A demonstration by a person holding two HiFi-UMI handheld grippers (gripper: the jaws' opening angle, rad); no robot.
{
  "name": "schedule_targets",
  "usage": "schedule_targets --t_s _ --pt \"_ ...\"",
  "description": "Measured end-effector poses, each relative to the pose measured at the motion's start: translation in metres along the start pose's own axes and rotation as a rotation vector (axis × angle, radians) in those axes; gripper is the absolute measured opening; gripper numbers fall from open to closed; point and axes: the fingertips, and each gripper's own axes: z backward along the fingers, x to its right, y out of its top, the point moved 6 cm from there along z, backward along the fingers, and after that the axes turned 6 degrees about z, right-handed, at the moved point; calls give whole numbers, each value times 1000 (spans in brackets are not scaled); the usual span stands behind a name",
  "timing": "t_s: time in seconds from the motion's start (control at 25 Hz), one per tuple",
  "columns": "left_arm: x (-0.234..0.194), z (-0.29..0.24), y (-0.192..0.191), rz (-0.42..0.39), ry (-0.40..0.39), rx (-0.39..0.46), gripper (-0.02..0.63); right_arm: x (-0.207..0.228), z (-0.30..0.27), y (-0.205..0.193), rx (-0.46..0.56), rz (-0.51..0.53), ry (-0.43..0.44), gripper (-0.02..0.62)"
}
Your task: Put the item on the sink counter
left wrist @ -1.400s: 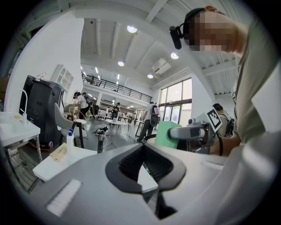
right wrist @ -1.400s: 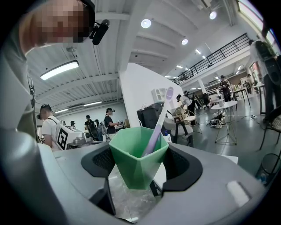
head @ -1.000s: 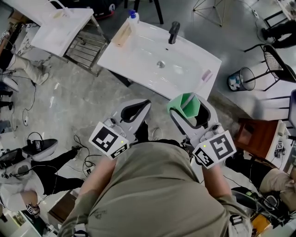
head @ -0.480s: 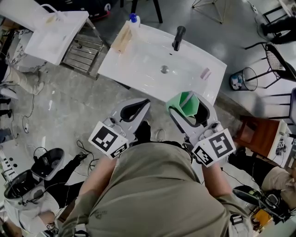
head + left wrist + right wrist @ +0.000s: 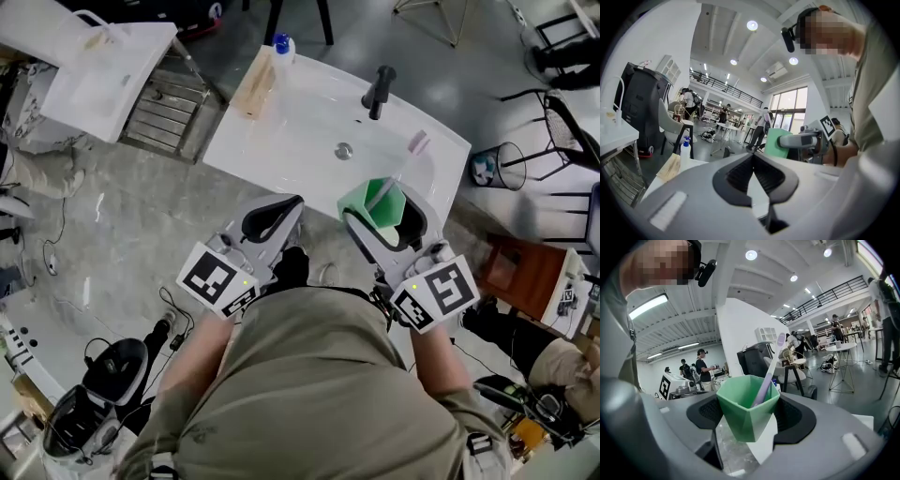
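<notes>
A green cup [image 5: 373,208] with a pale purple toothbrush [image 5: 397,171] standing in it is clamped between the jaws of my right gripper [image 5: 380,212], which is shut on it. The cup hangs upright at the near edge of the white sink counter [image 5: 272,127]. In the right gripper view the cup [image 5: 745,414] sits between both pads and the toothbrush [image 5: 768,365] leans right. My left gripper [image 5: 273,214] is shut and empty, just short of the counter's front edge. In the left gripper view its jaw tips [image 5: 753,157] meet, with the cup [image 5: 774,143] off to the right.
The counter carries a black faucet [image 5: 380,91], a drain [image 5: 343,150], a blue-capped bottle [image 5: 280,47] and a wooden tray [image 5: 258,84]. A second white basin [image 5: 103,56] and metal rack [image 5: 171,98] stand left. A wire bin [image 5: 487,167] and brown stool [image 5: 525,272] are right.
Both grippers and the cup have come nearer the sink counter; the cup now overlaps its front edge. The grip on the cup is unchanged.
</notes>
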Motion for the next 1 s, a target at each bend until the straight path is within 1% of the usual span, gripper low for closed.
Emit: schedule_targets --t_s 0.32,0.52,0.68,1.0 --pt "-47 -5 10 9 -15 -8 6 7 -46 3 -20 -5 -23 325" --pt "-71 -7 15 4 -29 -24 6 12 -69 5 -26 -9 -47 325" --pt "-92 -11 21 17 -47 -32 6 17 -88 6 -34 -16 -73 325" --pt "-122 -18 28 22 -83 -56 6 26 -120 10 -35 -12 -124 325"
